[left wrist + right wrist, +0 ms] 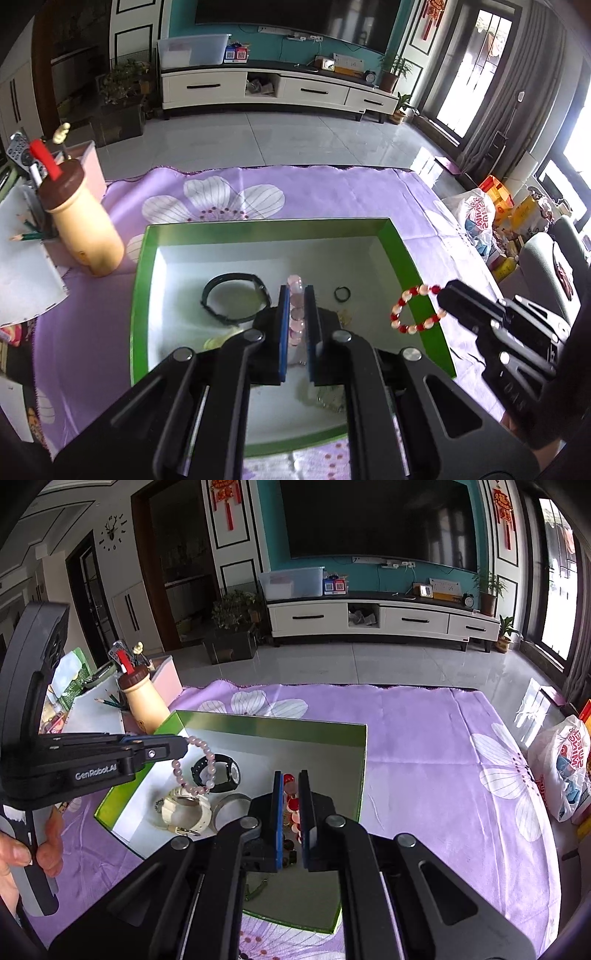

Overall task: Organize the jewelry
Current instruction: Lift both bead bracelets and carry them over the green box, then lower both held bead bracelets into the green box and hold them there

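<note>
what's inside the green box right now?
Green box holds a black watch, white watch, round tin and small black ring. The grippers' fingers cover further items beneath them.

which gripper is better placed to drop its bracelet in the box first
Left. Its pink bracelet hangs from the left gripper well inside the green box; the right gripper holds the red-white bracelet over the box's edge.

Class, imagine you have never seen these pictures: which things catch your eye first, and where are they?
Two bead bracelets, each pinched in a gripper above the green box: the pink bracelet in the left gripper, the red-and-white bracelet in the right gripper. Inside the box lie a black watch and a white watch, on a purple flowered cloth.
</note>
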Demonstrator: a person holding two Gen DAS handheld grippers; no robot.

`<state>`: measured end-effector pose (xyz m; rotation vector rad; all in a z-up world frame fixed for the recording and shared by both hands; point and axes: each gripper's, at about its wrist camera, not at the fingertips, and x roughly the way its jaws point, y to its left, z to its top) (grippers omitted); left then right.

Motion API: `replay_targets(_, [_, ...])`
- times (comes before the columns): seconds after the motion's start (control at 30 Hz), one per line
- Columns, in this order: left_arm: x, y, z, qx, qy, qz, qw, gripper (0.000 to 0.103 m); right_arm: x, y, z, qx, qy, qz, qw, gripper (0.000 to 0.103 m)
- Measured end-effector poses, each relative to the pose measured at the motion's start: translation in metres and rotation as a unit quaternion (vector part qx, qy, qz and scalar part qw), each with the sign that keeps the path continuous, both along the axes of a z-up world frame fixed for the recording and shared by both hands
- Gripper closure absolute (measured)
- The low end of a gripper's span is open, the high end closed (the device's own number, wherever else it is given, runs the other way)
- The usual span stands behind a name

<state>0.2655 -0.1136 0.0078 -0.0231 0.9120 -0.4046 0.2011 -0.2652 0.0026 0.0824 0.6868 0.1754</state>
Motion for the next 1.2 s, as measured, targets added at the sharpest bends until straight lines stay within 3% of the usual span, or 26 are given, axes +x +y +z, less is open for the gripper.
replay_targets(0.67, [0.043, -0.032, -0.040, 0.026, 0.028, -0.006, 0.9993, 0.096, 0.028, -0.002, -0.032, -0.020, 0.036, 0.006, 0.999, 0.096])
replay_targets(1.2, [0.050, -0.036, -0.056, 0.053, 0.034, -0.008, 0.9980, 0.096, 0.037, 0.003, -0.048, -0.049, 0.059, 0.007, 0.997, 0.096])
